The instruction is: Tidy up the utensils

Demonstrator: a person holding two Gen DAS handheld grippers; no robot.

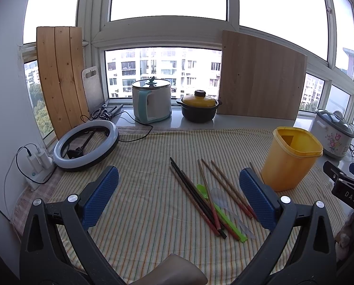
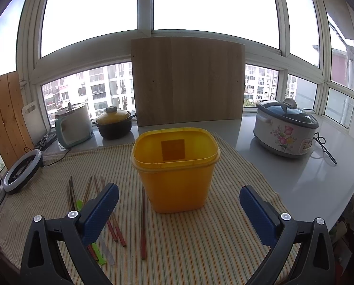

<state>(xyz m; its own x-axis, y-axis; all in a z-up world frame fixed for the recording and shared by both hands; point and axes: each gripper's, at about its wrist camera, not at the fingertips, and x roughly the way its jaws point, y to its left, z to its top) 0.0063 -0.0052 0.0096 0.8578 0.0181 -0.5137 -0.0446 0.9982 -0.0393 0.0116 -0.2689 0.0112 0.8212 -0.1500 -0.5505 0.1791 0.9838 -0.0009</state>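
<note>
Hovering over the striped cloth [image 1: 141, 201], the left gripper [image 1: 178, 190] has its fingers spread wide, nothing between them. Same for the right gripper [image 2: 179, 204]: wide apart, holding nothing. Chopsticks [image 1: 195, 194], a green spoon [image 1: 218, 210] and a clear spoon [image 1: 220, 199] lie in a loose pile just left of the yellow tub [image 2: 175, 168], one chopstick [image 2: 143, 225] right beside it.

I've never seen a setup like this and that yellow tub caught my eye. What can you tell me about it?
The yellow plastic tub is a tall, rounded-square container with a thicker lip around its rim and walls tapering slightly toward the base. It stands upright and open on the striped tablecloth, and no utensils show inside. A darker square patch shows on its far inner wall. One reddish-brown chopstick lies just beside its base; neither gripper touches it.
</note>
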